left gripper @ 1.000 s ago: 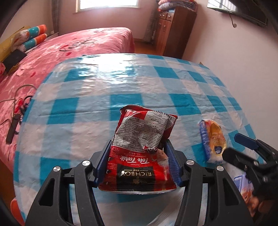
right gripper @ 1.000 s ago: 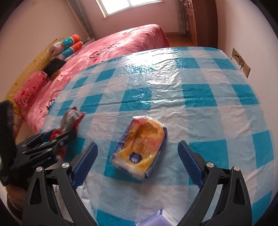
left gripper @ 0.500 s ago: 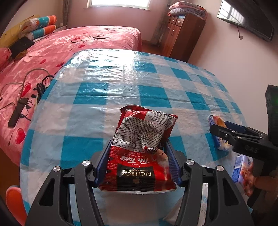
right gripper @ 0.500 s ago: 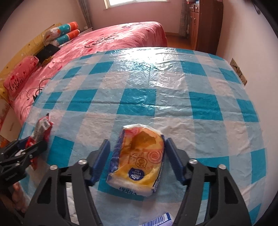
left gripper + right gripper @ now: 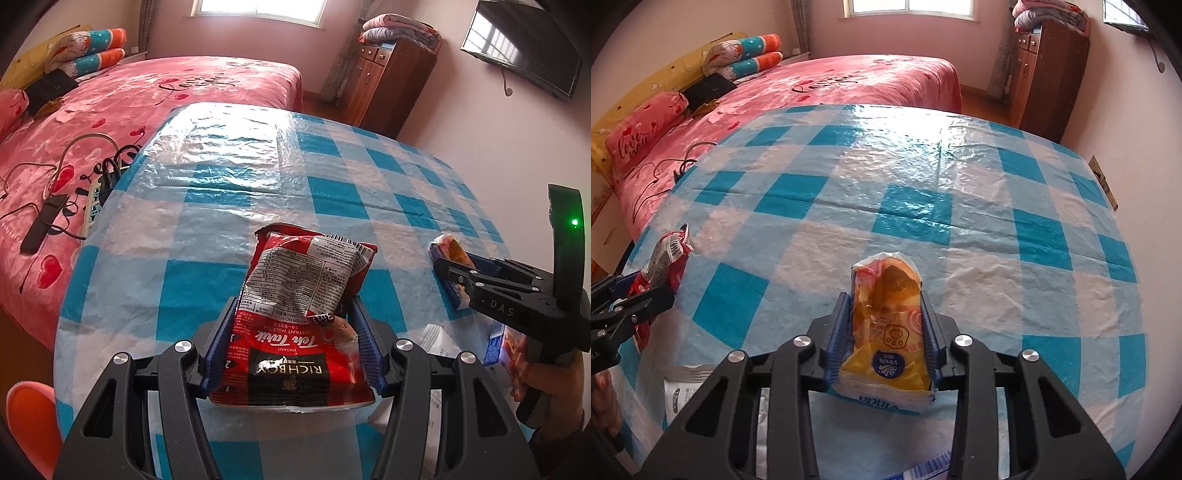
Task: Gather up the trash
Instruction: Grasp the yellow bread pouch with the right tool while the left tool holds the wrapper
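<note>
Jaws of the right gripper [image 5: 884,338], spread a second ago, now pinch the yellow plastic tissue pack [image 5: 886,334] above the blue-checked desk [image 5: 923,206]; the left gripper [image 5: 291,347] keeps clamping the red milk-tea sachet bag [image 5: 299,314], so both pieces look ready for disposal.

Tabletop [image 5: 960,177] under glossy blue-and-white checked cover, creased. Pink bed [image 5: 147,96] beyond its far and left edges; heart print, script lettering. Rolled orange-and-teal pillows [image 5: 750,55] at the headboard end, pink "love" pillow [image 5: 642,136] nearby. Black cables and power strip [image 5: 96,192] on the bedspread. Wooden cabinet [image 5: 1049,70], folded blankets [image 5: 399,27] on top. Wall-mounted TV [image 5: 524,55]. Window [image 5: 908,7] on far wall.
</note>
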Motion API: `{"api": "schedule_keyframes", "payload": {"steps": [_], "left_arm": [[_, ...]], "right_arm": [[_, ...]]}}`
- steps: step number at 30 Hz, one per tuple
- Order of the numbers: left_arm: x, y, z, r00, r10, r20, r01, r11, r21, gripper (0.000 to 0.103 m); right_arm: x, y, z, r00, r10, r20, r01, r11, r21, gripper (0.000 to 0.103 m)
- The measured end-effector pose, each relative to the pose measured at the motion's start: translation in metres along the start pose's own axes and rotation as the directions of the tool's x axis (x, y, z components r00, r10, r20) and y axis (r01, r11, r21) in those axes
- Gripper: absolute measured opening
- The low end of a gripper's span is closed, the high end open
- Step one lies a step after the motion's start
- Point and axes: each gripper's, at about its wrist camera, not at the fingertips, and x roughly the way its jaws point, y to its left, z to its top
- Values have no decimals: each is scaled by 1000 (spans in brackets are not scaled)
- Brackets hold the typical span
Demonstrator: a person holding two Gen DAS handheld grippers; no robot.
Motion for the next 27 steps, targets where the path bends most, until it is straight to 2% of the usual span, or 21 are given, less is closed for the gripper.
{"api": "schedule_keyframes", "payload": {"steps": [7, 10, 19, 23, 27], "left_arm": [[-9, 7, -9, 1000, -11, 10, 11, 1000, -15, 60], [-12, 11, -13, 1000, -11, 8, 11, 1000, -24, 60], [-27, 23, -25, 1000, -11, 19, 12, 999, -47, 60], [-36, 29, -30, 1000, -12, 29, 13, 998, -55, 60], [-47, 35, -35, 999, -11, 39, 14, 998, -69, 60]], "right_arm": [[-14, -5, -6, 999, 22, 29, -21, 1000, -20, 33], [-18, -14, 9, 999, 30, 36, -29, 999, -19, 33], [-42, -17, 17, 994, 49, 97, -50, 999, 11, 33], [-52, -12, 22, 989, 79, 126, -85, 996, 38, 33], [-55, 14, 29, 980, 125, 152, -133, 990, 40, 33]]}}
